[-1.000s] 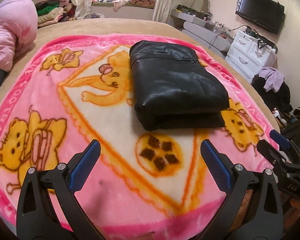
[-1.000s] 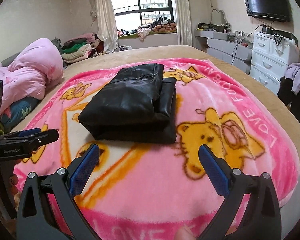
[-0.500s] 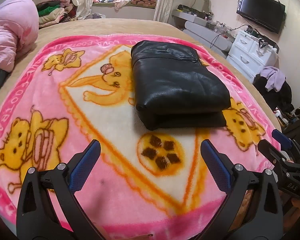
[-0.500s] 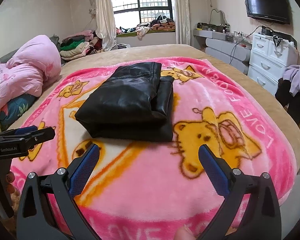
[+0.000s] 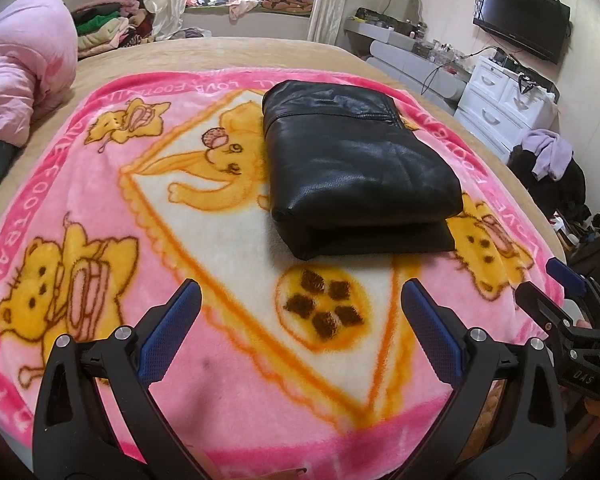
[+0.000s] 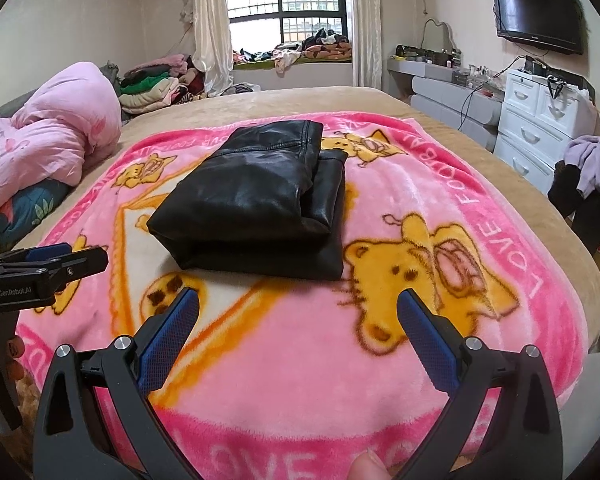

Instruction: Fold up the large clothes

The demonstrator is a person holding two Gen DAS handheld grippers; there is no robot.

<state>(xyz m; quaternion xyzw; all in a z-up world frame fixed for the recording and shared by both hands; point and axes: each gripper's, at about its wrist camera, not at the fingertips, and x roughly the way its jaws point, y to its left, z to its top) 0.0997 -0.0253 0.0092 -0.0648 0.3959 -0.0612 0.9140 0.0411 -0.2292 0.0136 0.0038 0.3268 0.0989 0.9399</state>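
Black leather garment [image 5: 356, 168] is lying folded in a thick, layered stack on the pink blanket [image 5: 100, 208], ahead of both sets of jaws and clear of them. Left gripper [image 5: 300, 294] is hovering over the blanket's near part, jaws spread wide and holding nothing; the garment is sitting beyond its fingertips, slightly toward the right finger. Right gripper [image 6: 298, 300] is likewise hanging with jaws spread and empty, the garment [image 6: 256, 204] lying ahead and toward its left finger. Each gripper is showing at the edge of the other's view, well apart. Blanket is covering a tan bed [image 6: 300, 98]; a pink duvet [image 6: 52, 136] is resting far left of the jaws.
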